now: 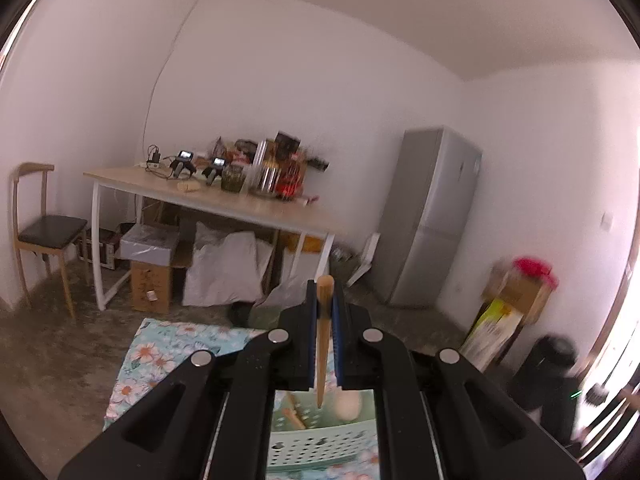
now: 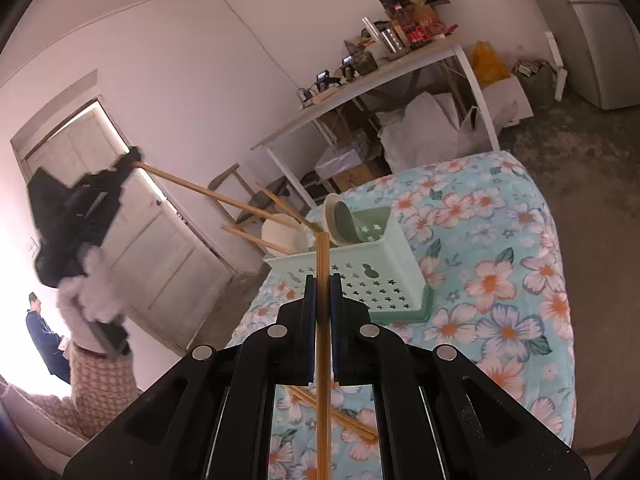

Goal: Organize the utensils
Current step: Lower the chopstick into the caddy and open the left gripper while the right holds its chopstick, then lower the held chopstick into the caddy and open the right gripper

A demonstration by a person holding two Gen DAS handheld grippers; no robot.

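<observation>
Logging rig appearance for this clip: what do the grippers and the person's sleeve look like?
Both grippers, left and right, are matte black with blue-lined fingers and round silver bolts. The left hand wears a fluffy white glove; the sleeve is pink-and-white houndstooth.

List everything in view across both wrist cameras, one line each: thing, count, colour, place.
basket: one, pale green, on the tablecloth
tablecloth: one, blue floral, over the near table
bowl: one, cream outside and green inside, tipped in the basket
loose chopstick: one, wooden, on the tablecloth below the right gripper
desk: one, light wood with white legs, cluttered, against the far wall
chair: one, wood with black seat, left of the desk
fridge: one, grey, right of the desk
left gripper: black, shut on a chopstick
right gripper: black, shut on another chopstick
</observation>
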